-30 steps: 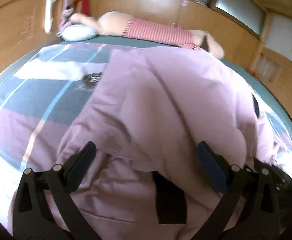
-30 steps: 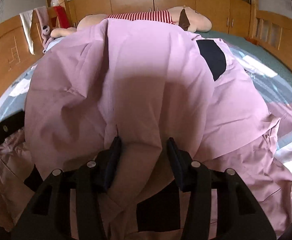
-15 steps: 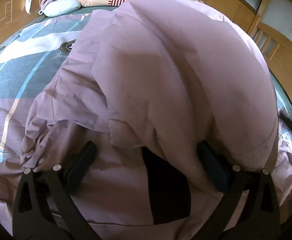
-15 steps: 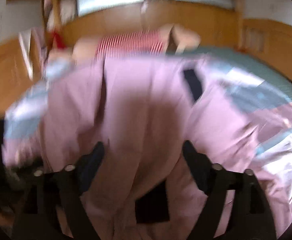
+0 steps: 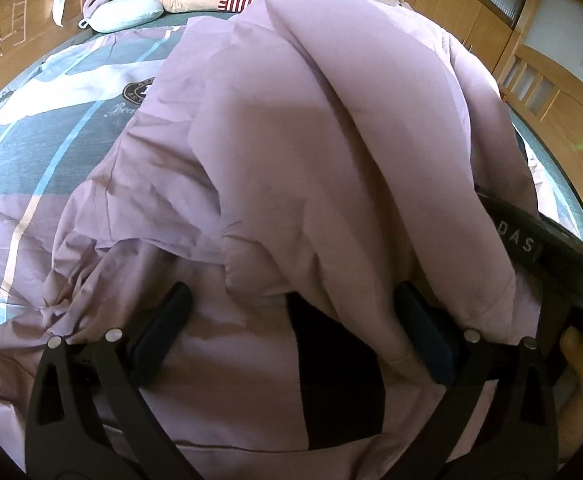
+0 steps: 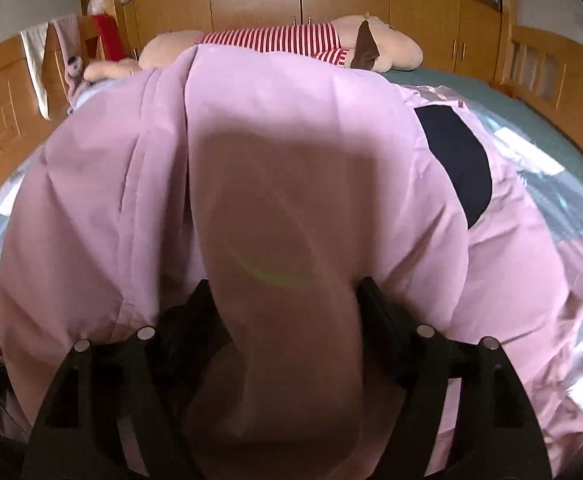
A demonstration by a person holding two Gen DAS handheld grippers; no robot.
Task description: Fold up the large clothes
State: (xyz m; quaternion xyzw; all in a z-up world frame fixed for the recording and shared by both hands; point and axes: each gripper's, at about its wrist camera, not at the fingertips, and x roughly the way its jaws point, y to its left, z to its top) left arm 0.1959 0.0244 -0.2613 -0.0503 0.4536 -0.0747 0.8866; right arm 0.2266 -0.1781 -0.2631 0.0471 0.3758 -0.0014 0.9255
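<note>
Pink garment (image 5: 291, 160) heaped on the bed (image 5: 31, 152)
Left gripper (image 5: 291, 332) spread wide over the cloth – right gripper (image 6: 283, 312) also apart, a fold of fabric bulging between its fingers

Daylight, bright; windows at the top edge of both views; sunlit patches on the bedspread (image 6: 531, 160). Strong fisheye bending and dark vignette at all corners. Green lens flare at the right edge of the left wrist view and over the shaded pink garment (image 6: 291, 184) in the right wrist view, where the near fabric and fingers (image 6: 375, 312) are blurred.
</note>
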